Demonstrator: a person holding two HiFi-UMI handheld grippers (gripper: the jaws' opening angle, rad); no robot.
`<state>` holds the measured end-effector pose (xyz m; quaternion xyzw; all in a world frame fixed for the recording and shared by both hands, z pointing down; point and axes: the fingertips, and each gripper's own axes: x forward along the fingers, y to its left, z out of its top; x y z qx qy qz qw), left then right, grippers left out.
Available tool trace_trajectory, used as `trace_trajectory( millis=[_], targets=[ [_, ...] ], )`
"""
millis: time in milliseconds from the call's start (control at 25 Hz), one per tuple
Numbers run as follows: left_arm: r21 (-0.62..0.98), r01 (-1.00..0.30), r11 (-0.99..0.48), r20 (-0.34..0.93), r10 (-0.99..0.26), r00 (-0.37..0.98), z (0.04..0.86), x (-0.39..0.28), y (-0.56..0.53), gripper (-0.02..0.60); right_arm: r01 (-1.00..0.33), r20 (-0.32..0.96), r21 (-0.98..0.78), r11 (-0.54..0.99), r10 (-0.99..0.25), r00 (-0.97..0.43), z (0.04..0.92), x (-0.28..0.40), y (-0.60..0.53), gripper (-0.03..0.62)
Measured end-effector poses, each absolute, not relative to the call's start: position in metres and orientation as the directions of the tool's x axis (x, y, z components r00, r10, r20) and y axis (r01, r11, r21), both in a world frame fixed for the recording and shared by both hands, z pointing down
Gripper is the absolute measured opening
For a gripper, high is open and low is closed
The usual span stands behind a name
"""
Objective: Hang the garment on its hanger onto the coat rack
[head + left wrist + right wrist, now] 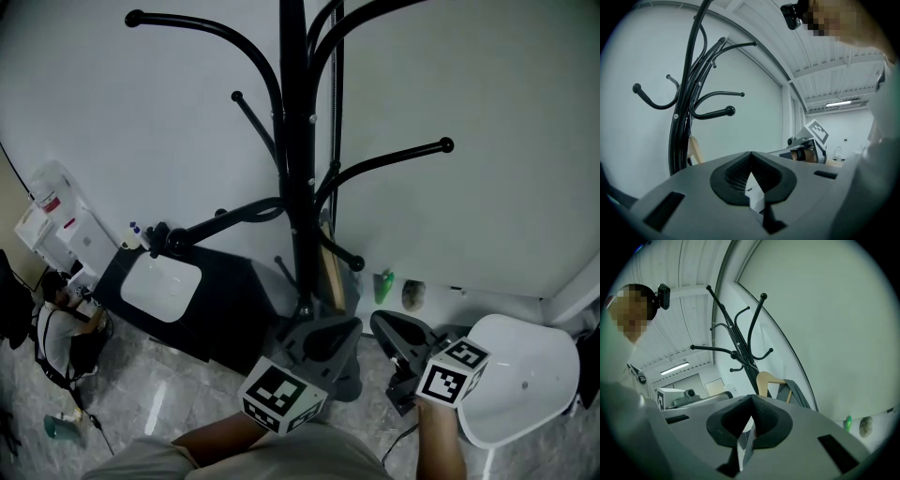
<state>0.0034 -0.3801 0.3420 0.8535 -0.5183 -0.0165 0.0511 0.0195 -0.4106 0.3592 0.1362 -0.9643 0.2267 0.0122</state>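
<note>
The black coat rack (680, 131) stands tall against a white wall (754, 75). Its bent arms end in little round balls. Low down, just right of the rack's pole, a bit of a wooden hanger (696, 149) peeks out. Below the rack is the left hand-held gripper (751, 154), jaws pressed together, nothing inside. The right hand-held gripper (794, 143) is well to the rack's right.

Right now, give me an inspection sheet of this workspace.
surface: grey marbled floor, white wall behind.
job's things: black coat rack upright; wooden hanger with grey garment low beside its pole, hooked or not cannot tell.
clutter: green bottle by the wall; white plastic seat.
grippers: left gripper and right gripper, fingers shut, empty.
cables: thin dark lead, lower left floor, likely.
surroundings: seated person; white boxes.
</note>
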Motion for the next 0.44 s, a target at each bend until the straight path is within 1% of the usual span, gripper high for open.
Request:
trace_trajectory(
  millis=[440],
  targets=[
    [0.105,-0.882,-0.459,0.025,-0.886,0.463,0.345,-0.004,-0.39,0.005,-0.282,0.094,-0.43,0.858,-0.268,-0.959,0.363,0.013,-0.422,0.014]
  ],
)
